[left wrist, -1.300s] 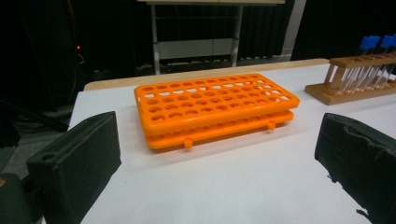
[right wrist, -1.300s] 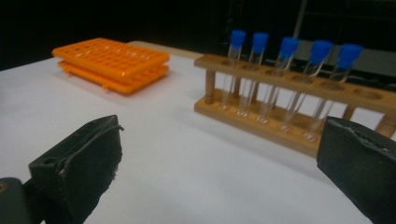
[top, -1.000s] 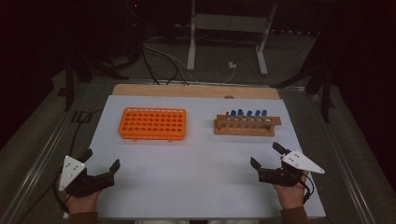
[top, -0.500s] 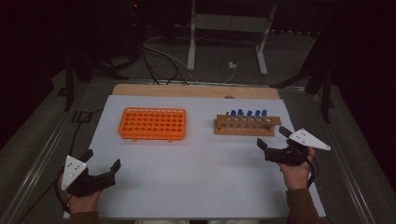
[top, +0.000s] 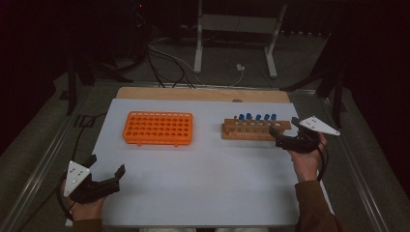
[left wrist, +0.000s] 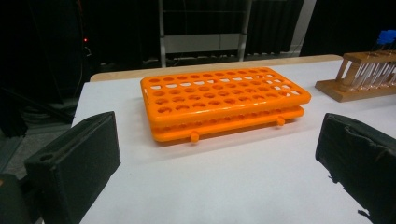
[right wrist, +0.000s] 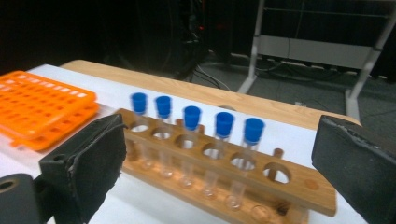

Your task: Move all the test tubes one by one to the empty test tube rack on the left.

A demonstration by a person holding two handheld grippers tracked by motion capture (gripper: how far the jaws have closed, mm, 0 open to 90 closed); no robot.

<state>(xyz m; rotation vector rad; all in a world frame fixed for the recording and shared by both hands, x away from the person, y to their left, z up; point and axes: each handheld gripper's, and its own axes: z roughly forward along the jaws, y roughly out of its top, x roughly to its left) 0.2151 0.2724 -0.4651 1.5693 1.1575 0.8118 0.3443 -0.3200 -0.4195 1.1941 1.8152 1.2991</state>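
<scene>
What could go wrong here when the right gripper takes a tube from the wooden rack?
1. The five blue-capped tubes stand close together, so the open right gripper may bump a neighbouring tube.
2. The wooden rack seems light and lies free on the table; a sideways pull may drag or tip it.
3. The tubes look like clear glass; a hard squeeze may crack one.

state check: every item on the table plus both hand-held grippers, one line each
left hand-held gripper: open, holding nothing, low over the near left of the mat.
right hand-held gripper: open, holding nothing, at the wooden rack's right end.
wooden rack: upright, five tubes seated, rightmost hole free.
blue-capped tubes: capped, upright in the rack.
orange rack: flat on the mat, all holes free.
</scene>
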